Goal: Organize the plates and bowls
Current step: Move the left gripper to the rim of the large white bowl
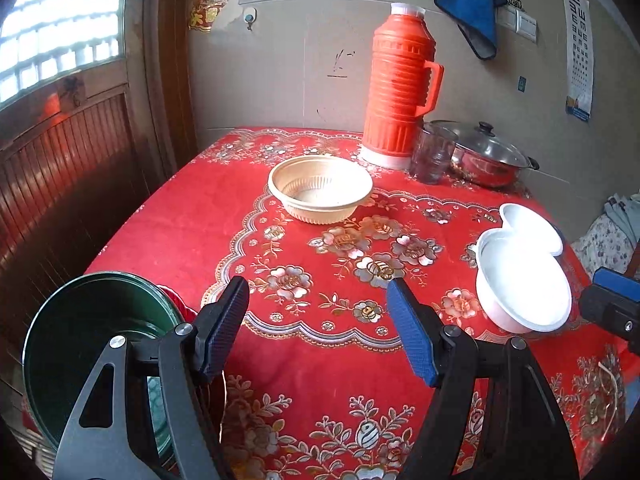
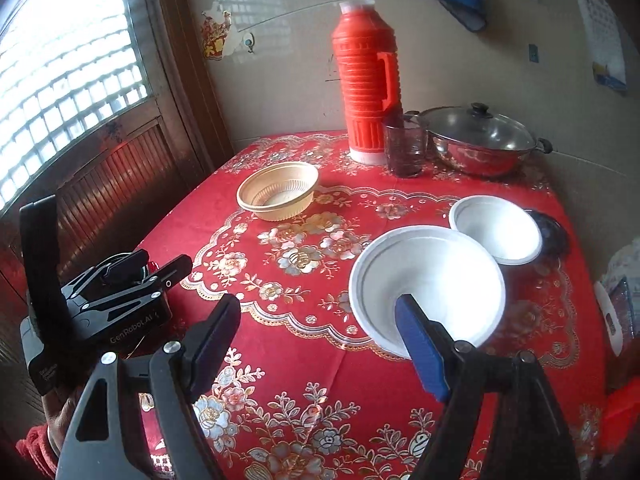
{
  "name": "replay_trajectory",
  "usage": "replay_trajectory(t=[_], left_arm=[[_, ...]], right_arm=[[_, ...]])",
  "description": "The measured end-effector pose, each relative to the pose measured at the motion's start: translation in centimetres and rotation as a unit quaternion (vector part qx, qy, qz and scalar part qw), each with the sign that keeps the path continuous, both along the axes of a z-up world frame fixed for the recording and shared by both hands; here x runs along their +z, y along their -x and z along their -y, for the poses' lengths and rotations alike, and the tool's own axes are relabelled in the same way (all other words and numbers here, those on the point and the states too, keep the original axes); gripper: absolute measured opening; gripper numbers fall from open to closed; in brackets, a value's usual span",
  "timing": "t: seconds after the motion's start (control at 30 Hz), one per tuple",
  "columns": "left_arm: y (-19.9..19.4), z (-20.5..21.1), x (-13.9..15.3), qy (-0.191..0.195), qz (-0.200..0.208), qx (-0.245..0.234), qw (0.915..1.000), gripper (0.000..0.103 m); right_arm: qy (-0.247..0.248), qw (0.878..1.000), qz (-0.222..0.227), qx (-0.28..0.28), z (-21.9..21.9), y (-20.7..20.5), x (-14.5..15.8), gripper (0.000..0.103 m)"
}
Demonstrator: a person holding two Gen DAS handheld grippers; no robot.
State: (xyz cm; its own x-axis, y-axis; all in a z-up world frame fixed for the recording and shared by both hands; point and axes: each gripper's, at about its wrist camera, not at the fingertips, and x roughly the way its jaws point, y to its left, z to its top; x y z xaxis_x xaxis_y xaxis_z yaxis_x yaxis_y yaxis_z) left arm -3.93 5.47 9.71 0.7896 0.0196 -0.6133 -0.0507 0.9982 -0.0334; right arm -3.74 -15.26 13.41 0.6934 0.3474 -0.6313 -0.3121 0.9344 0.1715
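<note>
Table point(image 1: 168, 232): the biggest thing I have in view, under a red flowered cloth and pushed into the corner by the window, so I can only work from the near side
Flask point(image 1: 396, 88): tall orange one standing upright at the back against the wall, I judge parked there to keep the middle free
Pot point(image 1: 486, 160): lidded steel pot beside the flask, with a dark tumbler point(image 1: 432, 156) just in front of them; none of these look like my job
Green bowl point(image 1: 80, 340): deep and dark, at the near left corner just beside my left tool, a red rim showing under it, so it may already sit on something
Large white bowl point(image 2: 428, 284): upright near the right edge, closest to my right tool, so I judge it the handiest to lift first
Small white bowl point(image 2: 496, 228): behind the large one, rims touching or overlapping, I cannot tell which
Tan bowl point(image 1: 320, 188): alone mid-table, well apart from the white pair, nothing nested yet
Left gripper point(image 1: 318, 324): jaws wide apart over bare cloth, holding nothing
Right gripper point(image 2: 320, 340): jaws wide apart too, empty; the right finger point(image 2: 420, 352) overlaps the large white bowl's near rim in view, but I cannot tell if it touches
</note>
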Motion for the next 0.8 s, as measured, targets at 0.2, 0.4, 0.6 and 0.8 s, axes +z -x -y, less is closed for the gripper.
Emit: replay_trajectory(t=[0.2, 0.4, 0.6, 0.8], left_arm=[[-0.9, 1.4, -0.6, 0.004, -0.018, -0.017, 0.9997, 0.072], [-1.7, 3.4, -0.8, 0.004, -0.028, -0.040, 0.9988, 0.072], [-2.9, 6.3, -0.5, -0.006, -0.035, -0.067, 0.9971, 0.072], [-4.0, 9.2, -0.3, -0.016, -0.044, -0.090, 0.9948, 0.072]], right_arm=[[-0.002, 1.000, -0.003, -0.029, 3.0, -0.3, -0.1, 0.080], [-0.011, 0.998, -0.014, -0.061, 5.7, -0.8, -0.7, 0.080], [-0.007, 0.997, -0.026, -0.070, 6.8, -1.2, -1.4, 0.080], [-0.004, 0.996, -0.032, -0.081, 8.3, -1.5, -1.7, 0.080]])
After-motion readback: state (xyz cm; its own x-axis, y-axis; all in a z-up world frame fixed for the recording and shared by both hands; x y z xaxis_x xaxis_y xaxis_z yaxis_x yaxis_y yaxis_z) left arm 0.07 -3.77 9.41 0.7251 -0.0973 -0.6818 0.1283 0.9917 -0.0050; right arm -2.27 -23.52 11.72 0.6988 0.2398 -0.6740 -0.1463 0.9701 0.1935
